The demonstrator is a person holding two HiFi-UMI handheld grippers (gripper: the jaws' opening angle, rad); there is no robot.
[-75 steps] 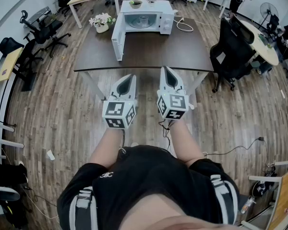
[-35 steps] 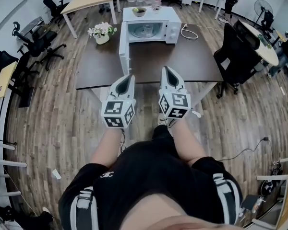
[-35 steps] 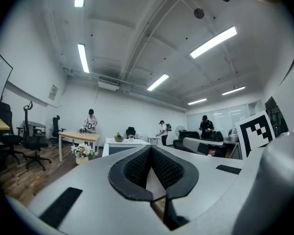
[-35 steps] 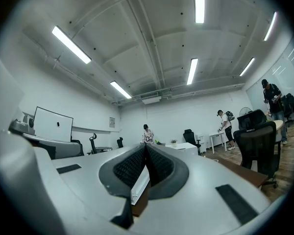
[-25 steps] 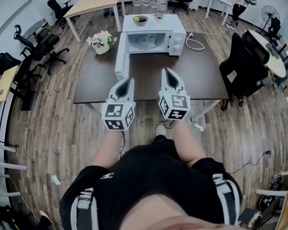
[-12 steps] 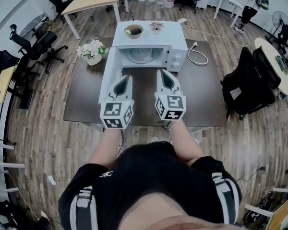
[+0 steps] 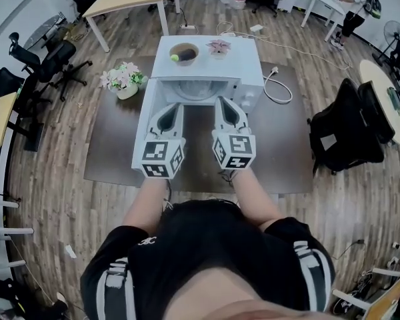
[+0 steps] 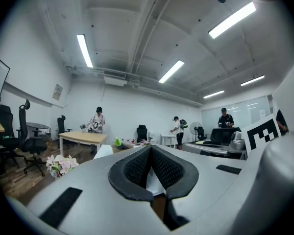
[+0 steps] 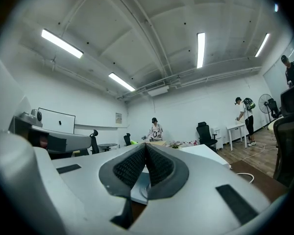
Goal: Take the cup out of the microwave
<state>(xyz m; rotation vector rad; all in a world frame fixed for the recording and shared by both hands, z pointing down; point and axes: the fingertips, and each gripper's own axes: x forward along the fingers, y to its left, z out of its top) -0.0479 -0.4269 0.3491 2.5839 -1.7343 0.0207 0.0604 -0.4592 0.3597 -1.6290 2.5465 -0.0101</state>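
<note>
left gripper: jaws pressed together, nothing held.
right gripper: jaws likewise closed, empty.
microwave: door swung open, set on a dark table.
cup: taken to be the pale round shape inside the cavity (only faintly seen), just beyond both gripper tips.

Bright, even light comes from ceiling strip lights, which burn out to plain white. Shadows are soft and faint. Every view bulges like a fisheye: floor planks curve near the edges, and both gripper views fade to black corners. The near shells of the left hand-held gripper and right hand-held gripper look slightly soft.
</note>
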